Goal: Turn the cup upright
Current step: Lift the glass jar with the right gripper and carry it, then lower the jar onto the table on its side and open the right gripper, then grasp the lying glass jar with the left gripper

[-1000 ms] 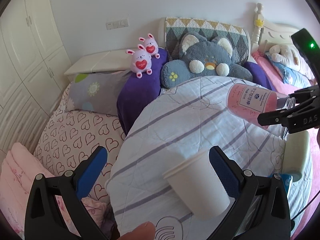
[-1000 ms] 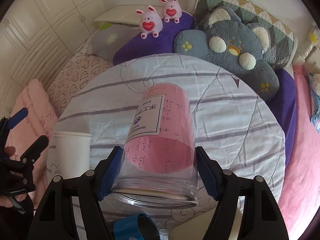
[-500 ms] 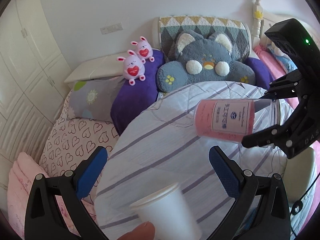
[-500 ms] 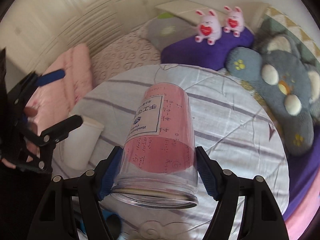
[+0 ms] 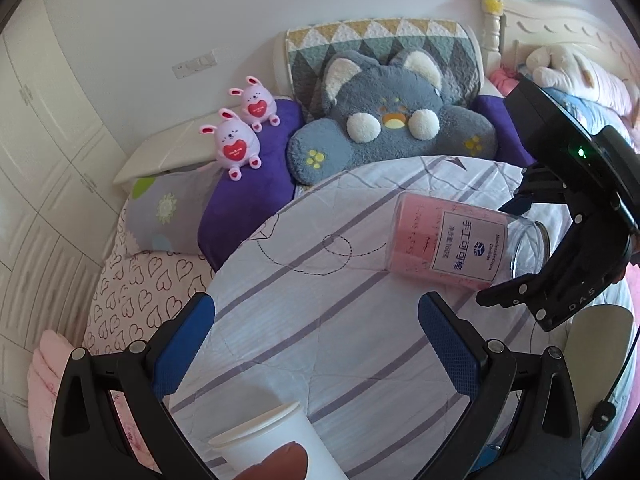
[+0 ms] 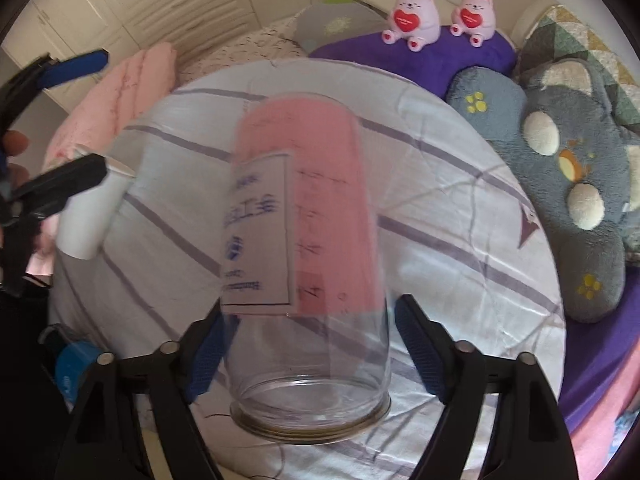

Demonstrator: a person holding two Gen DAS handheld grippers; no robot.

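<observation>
Cup: clear, pink liner, white label. Tipped from level half a second ago to mouth-down tilt over desk, blurred. Right gripper jaws now parted, left pad touching, right clear: likely releasing. Still inverted; flip not done. Left gripper jaws wide, empty, above white paper cup.

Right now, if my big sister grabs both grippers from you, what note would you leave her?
Left gripper: open, holding nothing. The white paper cup sits low between its fingers, rim tipped towards the table.
Right gripper: jaws sit around the mouth end of the clear jar. The view is blurred, so I can't tell if the grip is firm.
The jar is on its side over the striped cloth, closed end pointing away, mouth towards the right gripper.
Done: nothing stands upright yet.
Left: check the grip, turn the jar mouth-up, set it down, then probably the paper cup too.
</observation>
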